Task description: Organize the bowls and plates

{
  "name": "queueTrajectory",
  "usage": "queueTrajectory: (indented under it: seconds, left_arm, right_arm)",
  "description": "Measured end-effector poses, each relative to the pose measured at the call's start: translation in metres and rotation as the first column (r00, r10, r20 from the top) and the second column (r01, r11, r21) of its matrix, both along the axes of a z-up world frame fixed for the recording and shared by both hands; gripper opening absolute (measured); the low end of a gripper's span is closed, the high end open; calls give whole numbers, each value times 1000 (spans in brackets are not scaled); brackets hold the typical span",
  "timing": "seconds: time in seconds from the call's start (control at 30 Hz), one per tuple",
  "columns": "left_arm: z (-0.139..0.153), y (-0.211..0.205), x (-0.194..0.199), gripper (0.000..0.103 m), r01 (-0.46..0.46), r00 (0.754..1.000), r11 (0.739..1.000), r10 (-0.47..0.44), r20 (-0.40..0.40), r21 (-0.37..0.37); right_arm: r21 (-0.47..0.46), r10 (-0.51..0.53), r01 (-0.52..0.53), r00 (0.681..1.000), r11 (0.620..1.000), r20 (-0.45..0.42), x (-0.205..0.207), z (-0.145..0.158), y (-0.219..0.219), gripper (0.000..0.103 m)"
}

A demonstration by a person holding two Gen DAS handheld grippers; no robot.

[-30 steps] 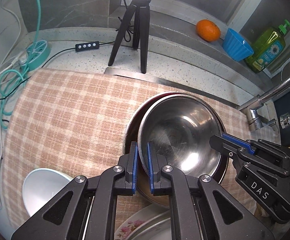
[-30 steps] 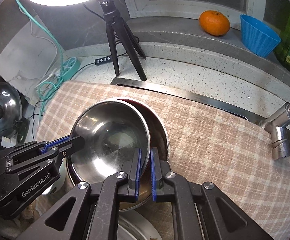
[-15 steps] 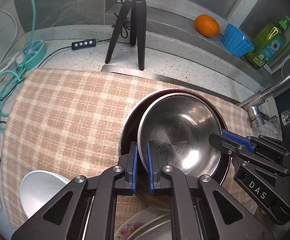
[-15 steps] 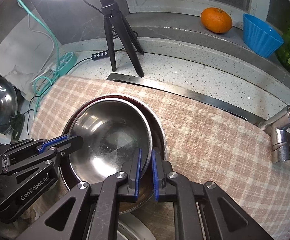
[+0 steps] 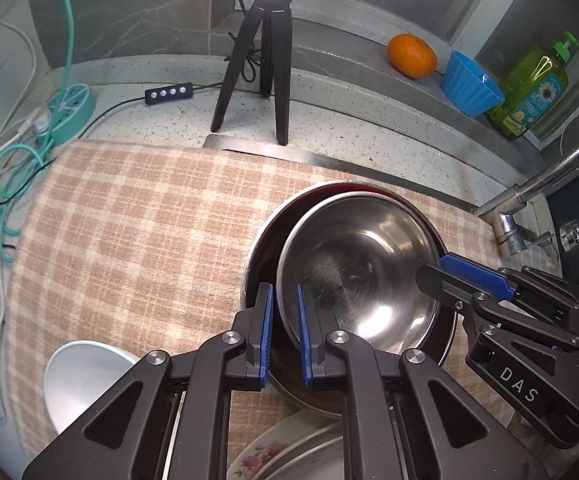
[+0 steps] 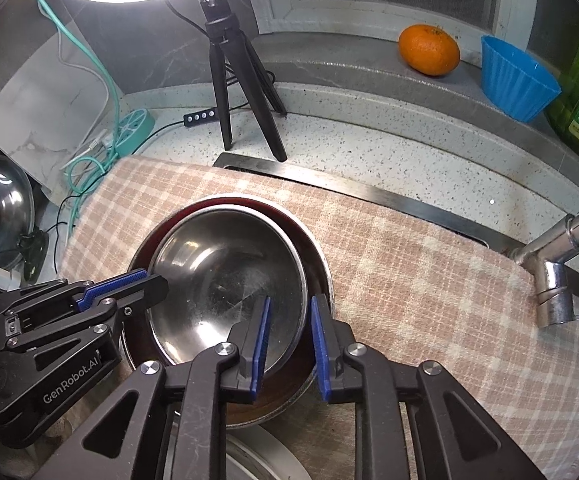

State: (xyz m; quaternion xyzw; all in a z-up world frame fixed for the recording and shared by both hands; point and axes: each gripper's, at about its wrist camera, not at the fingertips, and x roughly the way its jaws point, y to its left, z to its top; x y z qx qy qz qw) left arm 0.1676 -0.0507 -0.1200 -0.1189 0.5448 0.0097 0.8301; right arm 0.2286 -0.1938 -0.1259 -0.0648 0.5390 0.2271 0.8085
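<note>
A steel bowl (image 5: 361, 264) sits nested inside a larger red-lined steel bowl (image 5: 261, 248) on the checked cloth (image 5: 129, 220). My left gripper (image 5: 283, 332) straddles the steel bowl's near-left rim, jaws slightly parted. My right gripper (image 6: 287, 340) straddles the same bowl (image 6: 225, 280) at its right rim, jaws open with a clear gap. The red-lined bowl (image 6: 313, 248) shows around it. Each gripper appears in the other's view, the right (image 5: 441, 276) and the left (image 6: 149, 284).
A white bowl (image 5: 85, 380) and a floral plate (image 5: 273, 452) lie near the front. A black tripod (image 5: 265, 52) stands behind the cloth. An orange (image 5: 411, 54), blue cup (image 5: 469, 88) and soap bottle (image 5: 533, 84) sit on the ledge. The faucet (image 5: 545, 184) is right; cables (image 5: 17, 152) lie left.
The steel bowl has come down into the red-lined bowl. Both grippers' jaws have opened off its rim, the right wider than the left.
</note>
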Motion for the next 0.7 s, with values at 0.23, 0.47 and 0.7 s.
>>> queueTrajectory:
  seconds: [0.23,0.47,0.7]
  left_arm:
    - [7,0,-4,11,0,1000,1000,0,19,6]
    - [15,3,-9,11,0,999,1000,0,41,0]
    - [29,5,-20,11,8,997,1000,-6,74,-27]
  right_arm:
    - [-3,-15,15,1000,1000,25,-2,8,-3,20]
    - [9,-42,41,998,999,38,-5,15,-11,22]
    - [30,-63,62,996,998,59,-17,29,-20,22]
